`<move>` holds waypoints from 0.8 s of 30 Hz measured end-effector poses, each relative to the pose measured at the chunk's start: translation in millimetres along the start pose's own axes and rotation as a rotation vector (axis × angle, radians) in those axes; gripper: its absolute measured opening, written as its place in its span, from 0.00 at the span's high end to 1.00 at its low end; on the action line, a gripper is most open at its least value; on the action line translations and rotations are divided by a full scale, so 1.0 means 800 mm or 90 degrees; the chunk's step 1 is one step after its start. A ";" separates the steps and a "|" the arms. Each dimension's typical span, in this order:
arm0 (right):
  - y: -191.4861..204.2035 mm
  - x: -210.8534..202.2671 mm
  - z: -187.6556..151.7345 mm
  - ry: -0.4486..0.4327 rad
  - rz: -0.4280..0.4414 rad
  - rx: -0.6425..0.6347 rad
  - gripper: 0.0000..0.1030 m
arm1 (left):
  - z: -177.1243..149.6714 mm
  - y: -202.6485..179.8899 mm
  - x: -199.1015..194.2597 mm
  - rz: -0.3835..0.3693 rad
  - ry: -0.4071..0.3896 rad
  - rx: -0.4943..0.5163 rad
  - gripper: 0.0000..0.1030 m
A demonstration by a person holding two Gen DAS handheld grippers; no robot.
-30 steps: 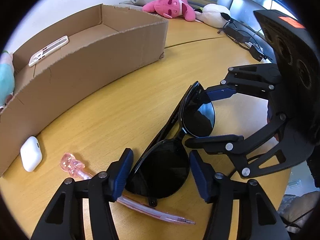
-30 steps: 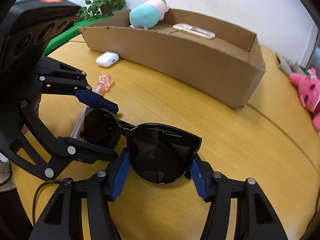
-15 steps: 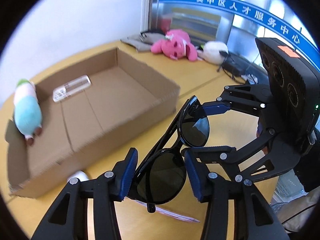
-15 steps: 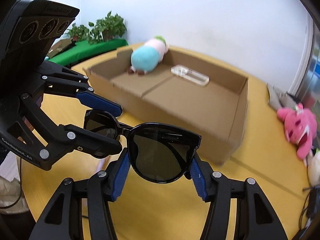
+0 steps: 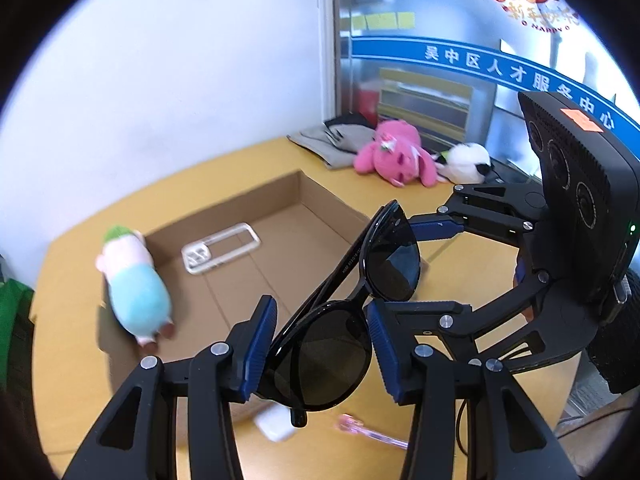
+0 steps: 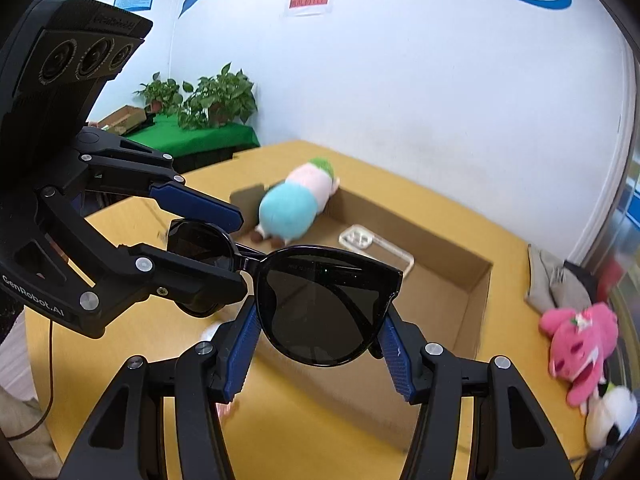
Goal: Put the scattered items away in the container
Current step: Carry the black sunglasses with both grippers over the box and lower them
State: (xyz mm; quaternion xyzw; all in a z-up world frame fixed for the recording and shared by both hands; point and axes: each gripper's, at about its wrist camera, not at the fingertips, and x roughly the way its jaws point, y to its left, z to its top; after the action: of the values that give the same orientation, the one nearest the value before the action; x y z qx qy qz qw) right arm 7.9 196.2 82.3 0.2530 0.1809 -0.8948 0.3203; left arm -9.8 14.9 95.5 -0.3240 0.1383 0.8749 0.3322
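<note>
The cardboard box (image 5: 320,208) sat open on the yellow table (image 6: 500,240) – inside lay a blue-and-pink plush (image 5: 134,284) and a clear phone case (image 5: 220,246). Both claws pinched the black sunglasses (image 6: 324,300) in the air – left gripper (image 5: 320,344) on one lens, right gripper (image 6: 320,344) on the other. White earbud case (image 5: 274,424) and pink pen (image 5: 372,432) lay outside
</note>
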 end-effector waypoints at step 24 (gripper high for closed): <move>0.018 0.167 0.090 0.031 0.077 0.038 0.40 | -0.006 0.177 0.036 0.012 0.056 -0.065 0.57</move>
State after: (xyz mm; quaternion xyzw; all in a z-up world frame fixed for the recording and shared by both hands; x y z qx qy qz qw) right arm -96.0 85.9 62.1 0.2943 0.1466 -0.8724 0.3617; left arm -119.0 -78.4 76.8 -0.3772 0.1106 0.8690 0.3007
